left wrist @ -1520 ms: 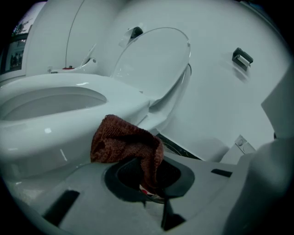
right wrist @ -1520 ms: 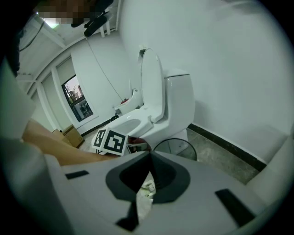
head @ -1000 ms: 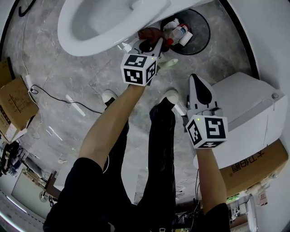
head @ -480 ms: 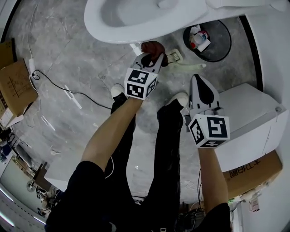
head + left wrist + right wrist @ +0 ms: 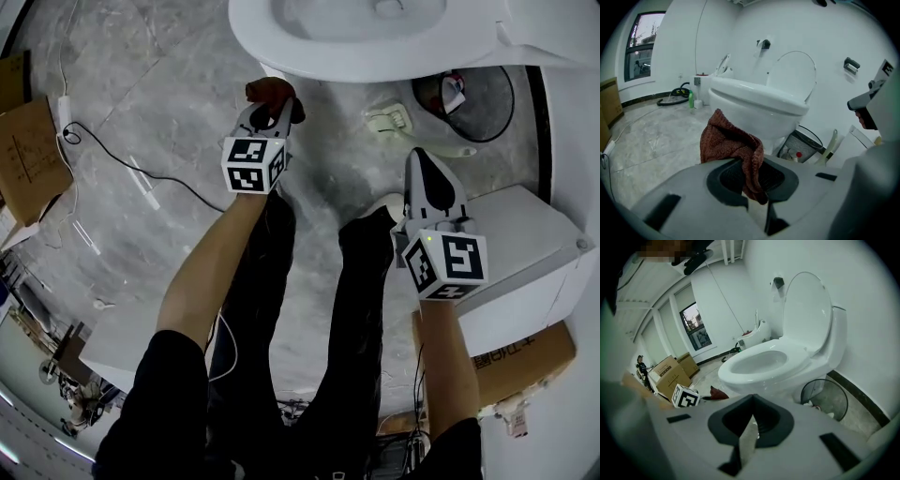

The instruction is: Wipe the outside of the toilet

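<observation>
L gripper [image 5: 266, 111] jaws clamp red cloth [image 5: 270, 91], close by toilet [image 5: 281, 52] rim at far side. R gripper [image 5: 422, 164] jaws closed, empty, betw. wire bin [image 5: 492, 103] & white box [image 5: 525, 253]. Cable [image 5: 141, 173], cardboard boxes [image 5: 28, 155] left on grey marble floor [image 5: 169, 56].

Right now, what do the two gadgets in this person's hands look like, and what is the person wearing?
The left gripper and right gripper are alike: a pale grey tapering shell with black lining, ending in a white cube printed with black square markers. The right one shows a small green light. The person wears black short sleeves and black trousers.
</observation>
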The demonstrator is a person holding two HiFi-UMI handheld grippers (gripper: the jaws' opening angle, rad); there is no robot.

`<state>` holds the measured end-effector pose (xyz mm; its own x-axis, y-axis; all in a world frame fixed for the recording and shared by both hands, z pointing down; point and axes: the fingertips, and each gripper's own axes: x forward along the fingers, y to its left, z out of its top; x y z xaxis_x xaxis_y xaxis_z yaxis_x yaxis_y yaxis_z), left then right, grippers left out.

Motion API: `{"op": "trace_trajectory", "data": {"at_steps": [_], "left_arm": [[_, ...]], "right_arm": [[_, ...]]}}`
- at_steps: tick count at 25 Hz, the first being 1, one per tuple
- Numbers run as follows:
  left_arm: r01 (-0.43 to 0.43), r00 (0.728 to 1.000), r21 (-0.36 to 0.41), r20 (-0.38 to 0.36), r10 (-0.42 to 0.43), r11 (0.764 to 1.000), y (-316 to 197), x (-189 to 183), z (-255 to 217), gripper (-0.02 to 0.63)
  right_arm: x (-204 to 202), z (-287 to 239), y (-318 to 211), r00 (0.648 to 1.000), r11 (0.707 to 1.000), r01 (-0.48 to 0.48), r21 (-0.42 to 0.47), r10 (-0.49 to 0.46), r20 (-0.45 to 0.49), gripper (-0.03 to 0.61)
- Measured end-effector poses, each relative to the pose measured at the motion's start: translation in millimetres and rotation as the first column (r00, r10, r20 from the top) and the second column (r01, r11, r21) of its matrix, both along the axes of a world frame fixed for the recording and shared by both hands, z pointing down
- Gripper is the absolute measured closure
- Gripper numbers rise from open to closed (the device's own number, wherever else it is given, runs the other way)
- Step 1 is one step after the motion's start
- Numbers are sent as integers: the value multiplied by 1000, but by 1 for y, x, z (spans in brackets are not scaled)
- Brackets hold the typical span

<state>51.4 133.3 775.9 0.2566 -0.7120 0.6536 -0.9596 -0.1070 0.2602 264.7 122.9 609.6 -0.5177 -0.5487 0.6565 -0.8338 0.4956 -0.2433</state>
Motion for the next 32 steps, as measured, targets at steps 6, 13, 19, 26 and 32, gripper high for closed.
{"op": "trace_trajectory", "data": {"at_steps": [6, 13, 19, 26, 32], "left_arm": [[15, 998, 26, 61, -16, 1000, -21, -67, 15, 561], [-72, 995, 168, 76, 60, 983, -81, -80, 7, 561], [-113, 992, 172, 76, 101, 979, -88, -80, 11, 563], [-78, 996, 147, 61, 70, 986, -75, -59, 20, 563], [-47, 998, 126, 55, 40, 991, -63, -36, 22, 563]], "right_arm": [[-21, 20, -5, 999, 1000, -24, 3, 24, -36, 577], [-49, 43, 4, 997, 998, -55, -14, 54, -48, 577], [-51, 51, 11, 996, 996, -78, -34, 76, -50, 577], [-36, 52, 13, 997, 997, -71, -33, 70, -39, 577], [-13, 48, 12, 998, 998, -50, -32, 49, -35, 577]]}}
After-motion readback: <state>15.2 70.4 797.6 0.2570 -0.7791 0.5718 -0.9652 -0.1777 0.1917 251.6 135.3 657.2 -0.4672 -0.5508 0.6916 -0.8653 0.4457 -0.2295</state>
